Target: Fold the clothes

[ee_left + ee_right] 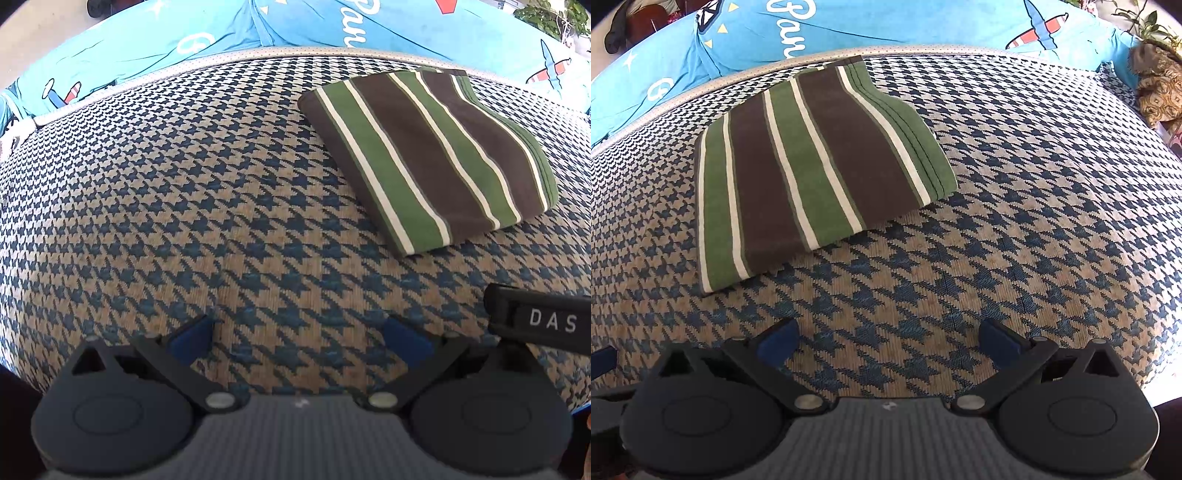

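Note:
A folded garment (432, 155) with green, brown and white stripes lies flat on the houndstooth cushion (184, 206). In the right wrist view the same folded garment (812, 166) sits ahead and to the left. My left gripper (299, 336) is open over bare cushion, well short of the garment, with nothing between its blue pads. My right gripper (888, 334) is open too, hovering over the cushion (1034, 184) just in front of the garment's near edge. The right gripper's black body marked "DAS" (543, 321) shows at the right edge of the left wrist view.
A light blue sheet (295, 26) with printed lettering and airplanes lies beyond the cushion's pale piped far edge (923, 51). A brown patterned object (1160, 88) and green leaves (1145, 22) sit at the far right.

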Motion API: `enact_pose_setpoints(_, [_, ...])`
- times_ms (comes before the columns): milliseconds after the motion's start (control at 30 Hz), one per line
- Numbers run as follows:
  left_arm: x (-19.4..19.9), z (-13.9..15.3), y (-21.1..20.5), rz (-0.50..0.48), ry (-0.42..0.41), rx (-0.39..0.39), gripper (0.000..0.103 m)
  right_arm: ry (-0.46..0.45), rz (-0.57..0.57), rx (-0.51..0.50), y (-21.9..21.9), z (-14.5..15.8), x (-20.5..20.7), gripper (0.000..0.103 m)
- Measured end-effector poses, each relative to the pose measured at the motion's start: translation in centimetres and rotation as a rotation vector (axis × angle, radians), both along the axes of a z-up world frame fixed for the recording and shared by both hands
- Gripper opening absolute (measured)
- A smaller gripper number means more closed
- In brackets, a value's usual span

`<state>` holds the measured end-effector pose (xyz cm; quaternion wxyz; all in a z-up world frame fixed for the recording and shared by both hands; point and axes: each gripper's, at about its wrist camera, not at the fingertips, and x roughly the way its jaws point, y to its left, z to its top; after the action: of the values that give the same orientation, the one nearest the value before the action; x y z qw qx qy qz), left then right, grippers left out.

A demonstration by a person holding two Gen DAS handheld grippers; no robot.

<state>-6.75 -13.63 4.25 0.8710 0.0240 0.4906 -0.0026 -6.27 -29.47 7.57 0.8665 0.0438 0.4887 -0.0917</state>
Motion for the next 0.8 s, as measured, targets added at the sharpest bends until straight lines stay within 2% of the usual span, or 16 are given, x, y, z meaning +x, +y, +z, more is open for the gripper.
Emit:
enact_pose_setpoints(300, [-1.2,-0.6,-0.3,0.003,-0.012,0.001,0.103,-0.013,0.002,-0.008,0.0,-0.6,-1.6,0.103])
enact_pose_setpoints(800, [-1.7,-0.6,-0.6,0.003,-0.018,0.006,0.103,-0.041,-0.003,-0.018,-0.6,-1.4,-1.7,0.103])
